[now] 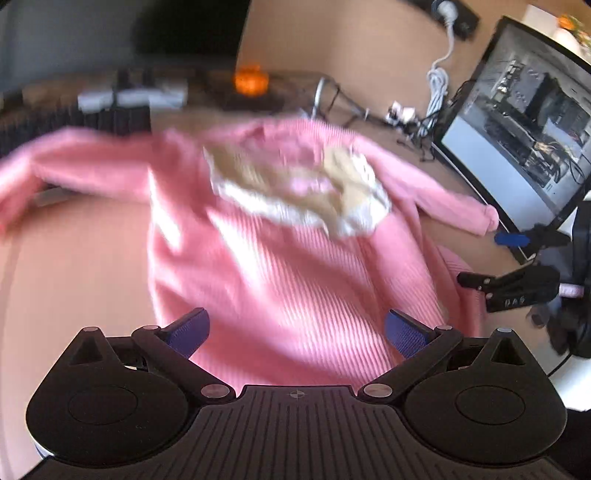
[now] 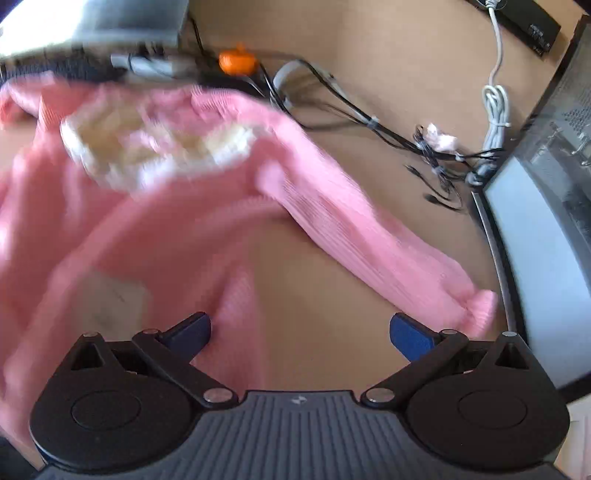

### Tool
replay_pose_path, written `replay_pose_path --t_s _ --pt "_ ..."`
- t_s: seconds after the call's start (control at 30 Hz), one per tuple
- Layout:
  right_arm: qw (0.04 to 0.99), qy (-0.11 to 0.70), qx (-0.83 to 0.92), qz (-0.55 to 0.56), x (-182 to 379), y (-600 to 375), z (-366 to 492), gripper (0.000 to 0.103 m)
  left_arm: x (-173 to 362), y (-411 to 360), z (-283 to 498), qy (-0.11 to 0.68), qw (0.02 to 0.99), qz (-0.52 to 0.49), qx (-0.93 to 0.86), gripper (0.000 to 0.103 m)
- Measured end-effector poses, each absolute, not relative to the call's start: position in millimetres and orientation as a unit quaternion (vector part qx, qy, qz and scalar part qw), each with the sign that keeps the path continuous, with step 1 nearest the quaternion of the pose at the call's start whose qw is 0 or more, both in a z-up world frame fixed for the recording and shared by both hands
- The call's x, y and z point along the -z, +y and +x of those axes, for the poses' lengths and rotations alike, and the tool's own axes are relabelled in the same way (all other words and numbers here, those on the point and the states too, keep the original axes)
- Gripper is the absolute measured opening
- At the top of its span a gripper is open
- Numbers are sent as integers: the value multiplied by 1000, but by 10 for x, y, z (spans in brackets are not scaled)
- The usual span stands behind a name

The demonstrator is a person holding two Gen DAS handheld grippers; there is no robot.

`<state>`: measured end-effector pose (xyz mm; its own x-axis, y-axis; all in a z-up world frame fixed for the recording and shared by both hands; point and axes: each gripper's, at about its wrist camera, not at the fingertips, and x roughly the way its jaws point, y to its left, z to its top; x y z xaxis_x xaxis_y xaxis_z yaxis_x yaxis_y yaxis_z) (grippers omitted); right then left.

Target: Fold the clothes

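Pink ribbed knit sweater lies spread and unfolded ahead of the left gripper; right gripper beside its sleeve. Both wide, empty; folding looks unstarted.

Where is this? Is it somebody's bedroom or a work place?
Probably a desk in a home or office workspace, not a bedroom. A pink sweater lies on a tan desk beside a computer monitor, tangled cables and a power strip.
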<state>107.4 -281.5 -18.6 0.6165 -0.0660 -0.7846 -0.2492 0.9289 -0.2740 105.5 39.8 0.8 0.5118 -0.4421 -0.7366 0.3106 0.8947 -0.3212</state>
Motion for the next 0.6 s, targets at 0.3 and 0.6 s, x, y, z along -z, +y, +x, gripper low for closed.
replay_pose_path --t_s 0.3,0.6 --pt "877 439 77 -180 292 -2823 826 103 50 310 1244 451 859 -62 231 103" --pt "894 409 103 -154 61 -3042 489 103 -287 -748 1839 397 859 40 320 103"
